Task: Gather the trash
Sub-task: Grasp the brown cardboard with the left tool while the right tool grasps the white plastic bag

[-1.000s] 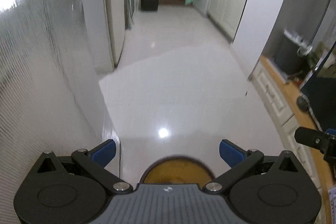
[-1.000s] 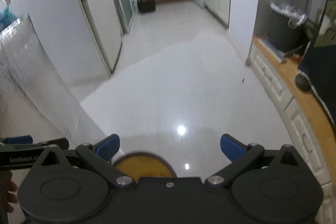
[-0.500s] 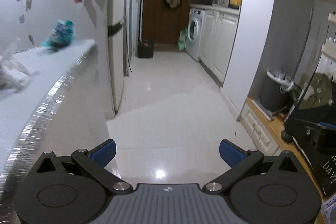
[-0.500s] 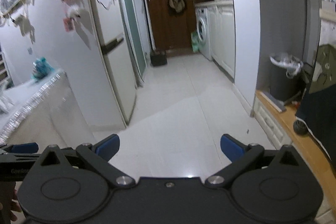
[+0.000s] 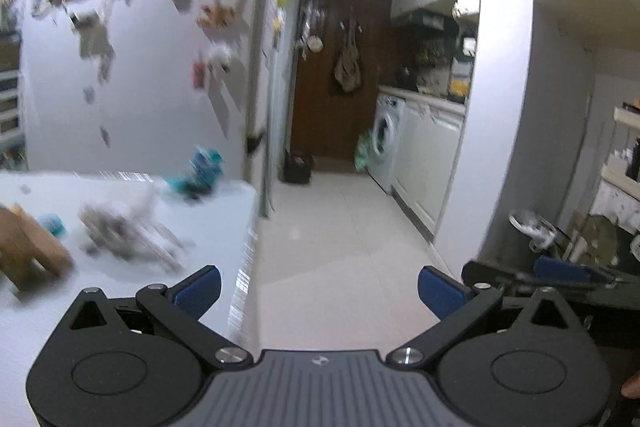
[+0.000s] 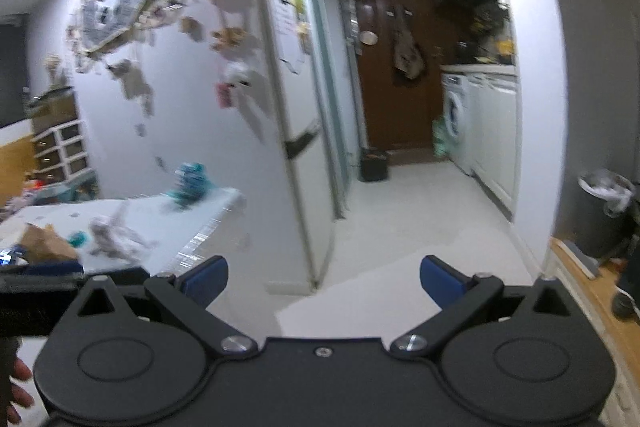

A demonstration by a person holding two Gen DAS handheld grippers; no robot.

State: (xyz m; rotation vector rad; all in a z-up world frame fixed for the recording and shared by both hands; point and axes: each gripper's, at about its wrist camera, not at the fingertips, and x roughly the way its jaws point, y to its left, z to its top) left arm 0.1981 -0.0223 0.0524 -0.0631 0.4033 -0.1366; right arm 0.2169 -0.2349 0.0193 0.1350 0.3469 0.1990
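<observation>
A white table (image 5: 216, 223) at the left carries blurred litter: a crumpled grey-white wrapper (image 5: 128, 227), a brown cardboard piece (image 5: 28, 247), a small teal bit (image 5: 52, 223) and a teal crumpled item (image 5: 200, 175). The same things show in the right wrist view: wrapper (image 6: 112, 235), cardboard (image 6: 44, 243), teal item (image 6: 190, 183). My left gripper (image 5: 318, 289) is open and empty, short of the table's right corner. My right gripper (image 6: 322, 281) is open and empty over the floor. A dark trash bin (image 6: 600, 215) with a white liner stands at the right.
A fridge (image 6: 280, 131) and a wall with pinned pictures stand behind the table. A tiled corridor (image 5: 340, 227) runs to a brown door (image 5: 332, 99), with a washing machine (image 5: 386, 143) and white cabinets on its right. A wooden ledge (image 6: 592, 291) lies low right.
Both cameras have tilted up from the floor to level. The table top and its litter have come into view at the left. Both grippers have stayed open.
</observation>
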